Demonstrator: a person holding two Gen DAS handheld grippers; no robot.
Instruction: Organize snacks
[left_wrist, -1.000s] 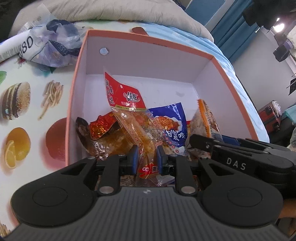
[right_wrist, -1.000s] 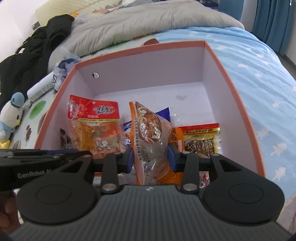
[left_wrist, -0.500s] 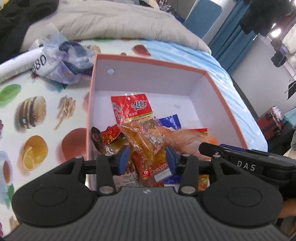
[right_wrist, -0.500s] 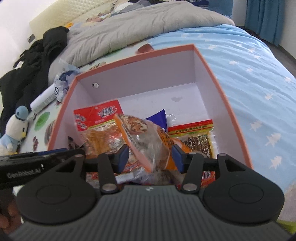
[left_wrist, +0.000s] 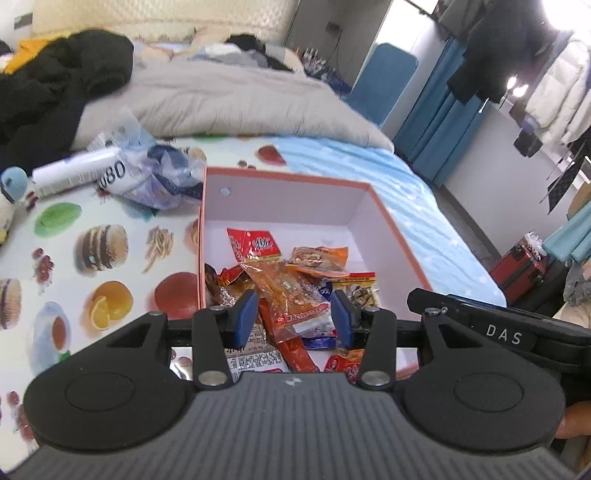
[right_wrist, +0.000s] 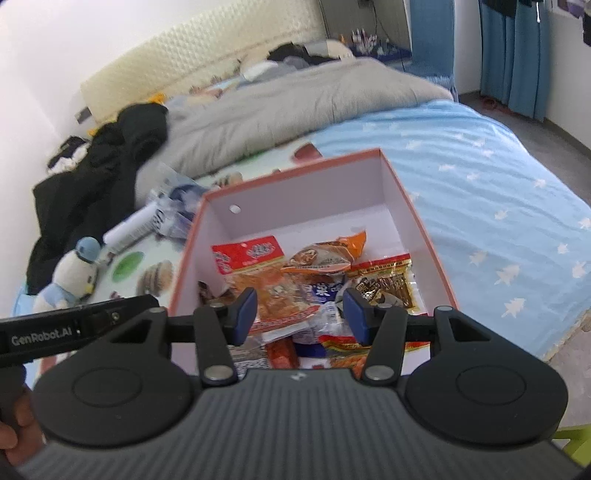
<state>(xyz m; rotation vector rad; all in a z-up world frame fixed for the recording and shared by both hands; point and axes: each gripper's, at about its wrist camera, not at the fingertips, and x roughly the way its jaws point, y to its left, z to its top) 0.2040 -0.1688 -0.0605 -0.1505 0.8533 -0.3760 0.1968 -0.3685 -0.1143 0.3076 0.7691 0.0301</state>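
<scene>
1. Both jaws parted and empty, the left gripper (left_wrist: 293, 314) and right gripper (right_wrist: 301, 315) hang above the box (left_wrist: 400, 240).
2. Snack packets (left_wrist: 288, 291) lie heaped near its front wall; carelessly dropped additions could slide out.

**A Bedroom in Daylight**

A wide bed (right_wrist: 480, 177) with a star-printed blue sheet filled the room, a grey quilt (right_wrist: 295, 110) heaped near its cream padded headboard (right_wrist: 192, 62). Blue curtains (right_wrist: 517, 55) hung along white walls. What looked like coats (left_wrist: 517, 66) hung against bright light; a red suitcase (left_wrist: 521, 262) stood on the floor.
</scene>
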